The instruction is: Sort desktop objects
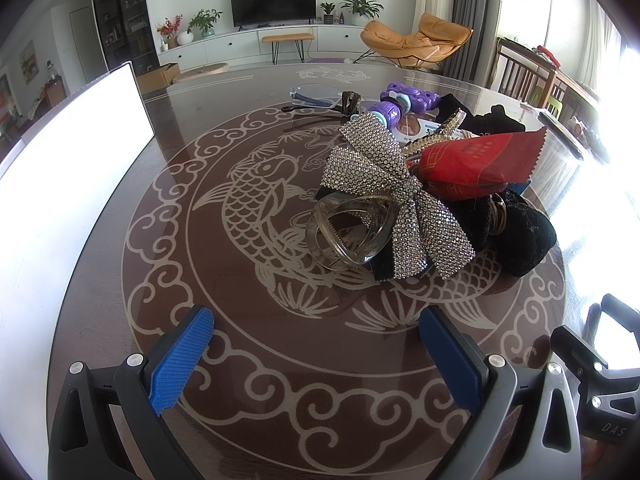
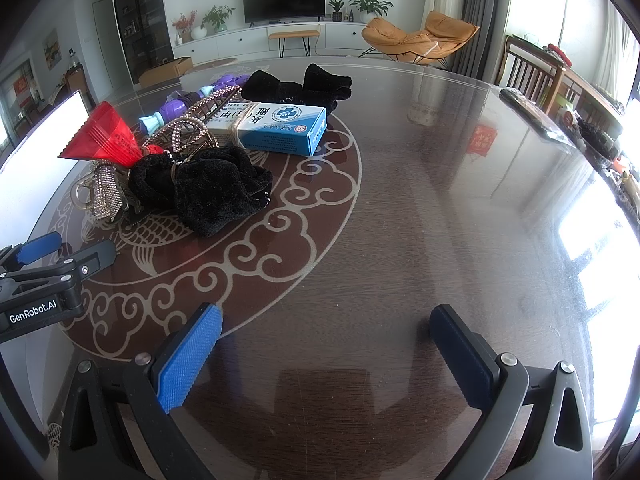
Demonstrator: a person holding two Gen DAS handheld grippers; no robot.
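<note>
Most of both views is filled by the dark round table (image 2: 440, 208), glass-topped and printed with a pale carp-and-cloud pattern; its right half in the right wrist view is bare, which is judged a likely landing area for sorted items. A bright white panel (image 1: 60, 184) is seen at the left edge of the left wrist view (too overexposed for its nature to be told). The things to be sorted are heaped together in one pile, at centre right of the left wrist view and upper left of the right wrist view, so nothing appears separated yet. Within the pile, black velvet fabric pieces (image 2: 216, 192) are spread at the near side, with another black piece (image 2: 304, 86) behind. A blue-and-white box (image 2: 280, 128) is lain flat beside them, a band wrapped round one end. A red foil packet (image 1: 480, 160) is propped on top of the heap. A rhinestone bow (image 1: 392, 196) is draped over a clear ring-shaped clip (image 1: 348, 228), which is tipped against it. A purple toy (image 1: 400, 104) and clear glasses (image 1: 316, 94) are set at the far side. The left gripper (image 1: 316, 356) is held low above the table, short of the pile, its fingers spread wide with nothing between them, aimed toward the clip and bow. The right gripper (image 2: 326, 356) is likewise held apart and empty, pointed at bare tabletop.
</note>
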